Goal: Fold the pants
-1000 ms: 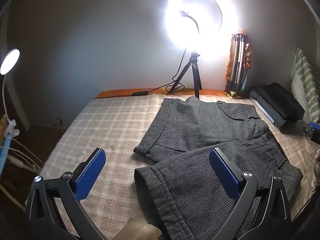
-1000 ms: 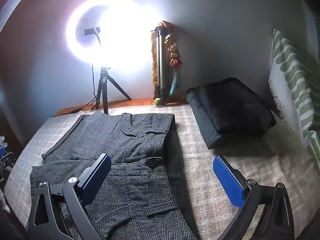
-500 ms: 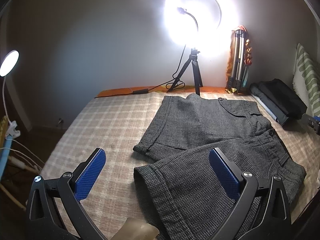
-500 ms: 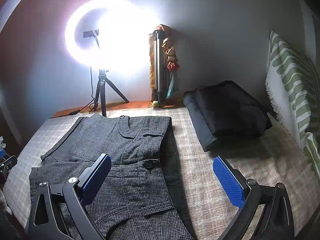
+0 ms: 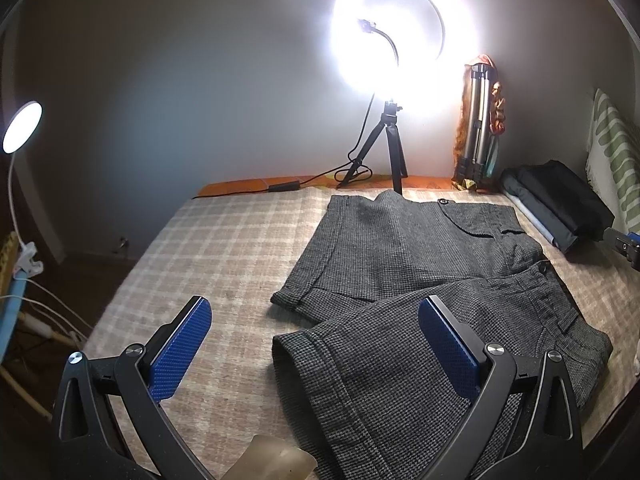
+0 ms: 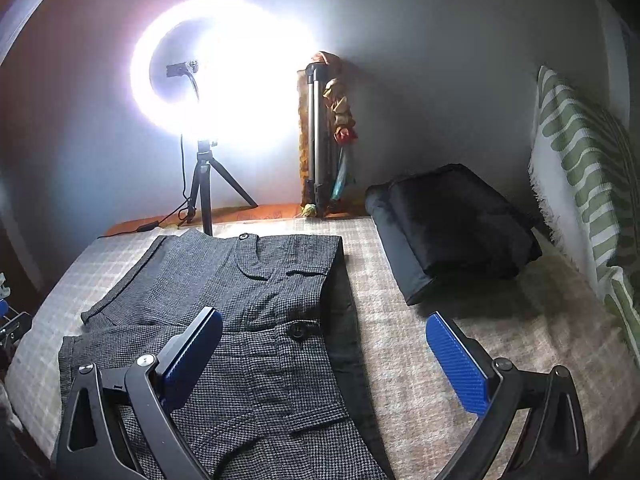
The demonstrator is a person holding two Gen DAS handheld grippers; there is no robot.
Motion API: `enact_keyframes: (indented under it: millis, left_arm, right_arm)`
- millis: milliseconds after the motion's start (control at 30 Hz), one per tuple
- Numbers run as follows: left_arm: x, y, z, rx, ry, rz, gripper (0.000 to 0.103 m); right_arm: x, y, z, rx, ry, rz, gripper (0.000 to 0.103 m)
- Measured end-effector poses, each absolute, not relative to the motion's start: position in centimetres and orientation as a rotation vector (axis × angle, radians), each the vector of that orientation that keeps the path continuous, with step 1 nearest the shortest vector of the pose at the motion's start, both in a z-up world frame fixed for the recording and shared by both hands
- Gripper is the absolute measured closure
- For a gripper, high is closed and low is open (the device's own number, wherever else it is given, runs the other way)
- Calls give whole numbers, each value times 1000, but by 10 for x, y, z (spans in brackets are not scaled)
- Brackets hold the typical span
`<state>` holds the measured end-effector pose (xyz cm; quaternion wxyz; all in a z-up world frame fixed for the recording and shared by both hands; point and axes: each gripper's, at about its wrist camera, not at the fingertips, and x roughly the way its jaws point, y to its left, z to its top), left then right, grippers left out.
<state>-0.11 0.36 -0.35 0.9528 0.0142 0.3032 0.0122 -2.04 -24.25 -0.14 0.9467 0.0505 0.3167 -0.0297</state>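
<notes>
Grey houndstooth short pants (image 5: 408, 276) lie spread flat on the checked bed cover (image 5: 224, 248), waistband to the right, both legs pointing left. My left gripper (image 5: 312, 340) is open and empty, hovering above the near leg's cuffed hem (image 5: 296, 360). The pants also show in the right wrist view (image 6: 256, 320). My right gripper (image 6: 324, 352) is open and empty, hovering above the waistband end by the black button (image 6: 297, 330). Neither gripper touches the cloth.
A ring light on a tripod (image 5: 392, 148) stands at the far edge with its cable. A folded tripod (image 6: 316, 140) leans on the wall. A folded black garment (image 6: 452, 228) lies at the right, beside a green striped cushion (image 6: 584, 184). A desk lamp (image 5: 20, 128) is at the left.
Both grippers have pulled back and risen a little, so the pants look farther away. The pants have not moved. Both grippers stay open.
</notes>
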Motion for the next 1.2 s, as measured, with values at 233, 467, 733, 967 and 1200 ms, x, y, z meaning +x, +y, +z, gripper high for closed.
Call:
enact_keyframes:
  millis: [233,467,733,967,1200]
  left_arm:
    - [-1,3,-4,28,617,24,0]
    - [-2,3,-5,18,626,6,0]
    - [0,4,-7,13,641,-3,0]
    - [-1,4,-7,17,641,-3,0]
    - [-4,6,-7,32,639,-3,0]
  right_arm:
    - [-22,-241,1,98,639,-64,0]
    - [-21,-241,0,99,639,-63,0]
    - [-22,-240,1,98,638,-62,0]
    - [-23,-237,2,87,640,-50,0]
    - [-29,-238,5,81,639,-49,0]
